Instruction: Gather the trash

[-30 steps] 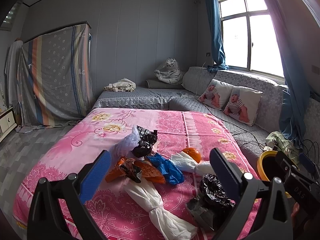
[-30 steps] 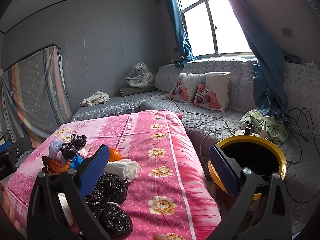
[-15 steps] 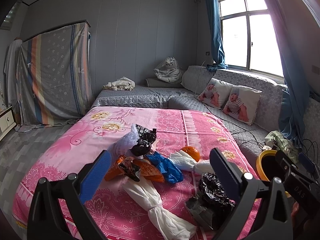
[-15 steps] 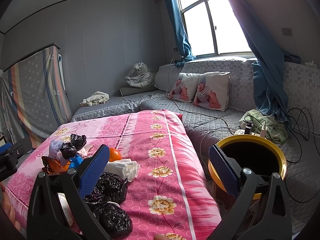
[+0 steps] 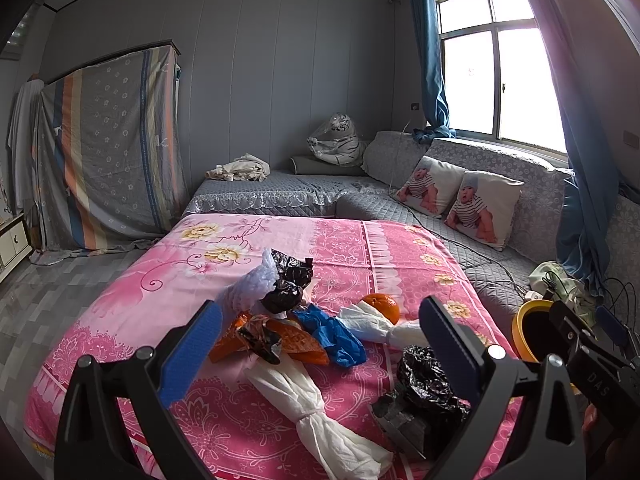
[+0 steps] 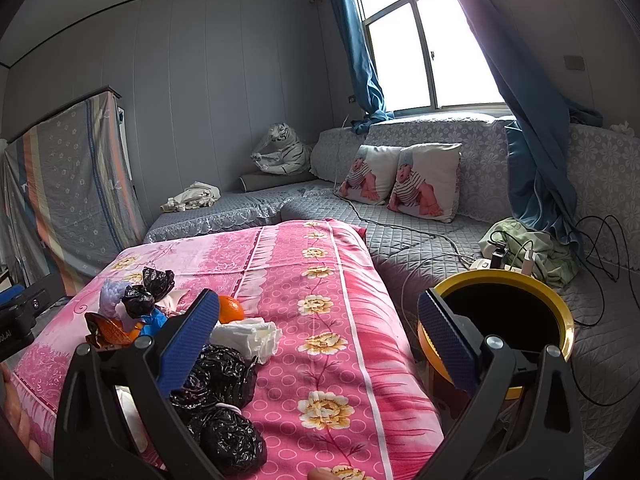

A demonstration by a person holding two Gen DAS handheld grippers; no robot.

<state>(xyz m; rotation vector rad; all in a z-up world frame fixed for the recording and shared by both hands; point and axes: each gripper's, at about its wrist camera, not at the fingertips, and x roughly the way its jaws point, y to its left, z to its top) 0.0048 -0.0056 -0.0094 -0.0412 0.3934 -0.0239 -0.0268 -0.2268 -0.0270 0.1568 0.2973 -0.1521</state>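
Trash lies on a pink flowered bedspread [image 5: 168, 288]: a knotted white bag [image 5: 312, 412], a crumpled black bag [image 5: 428, 384], a blue bag [image 5: 332, 332], an orange wrapper [image 5: 296, 340], a small black bag [image 5: 284, 296] and an orange [image 5: 380, 306]. My left gripper [image 5: 320, 344] is open and empty above the pile. My right gripper [image 6: 320, 340] is open and empty, over the bed's right part, with the black bag [image 6: 216, 396] below its left finger. A yellow-rimmed black bin [image 6: 504, 320] stands to the right of the bed; it also shows in the left wrist view [image 5: 532, 332].
A grey quilted sofa platform [image 6: 420, 232] runs behind and right of the bed, with two baby-print pillows [image 6: 400, 184], cables and a power strip [image 6: 496, 264]. A covered wardrobe [image 5: 108, 152] stands on the left by a grey floor [image 5: 48, 292].
The left wrist view has shifted slightly, the pile sitting a little higher in frame. The right gripper has not moved. Both grippers stay open.
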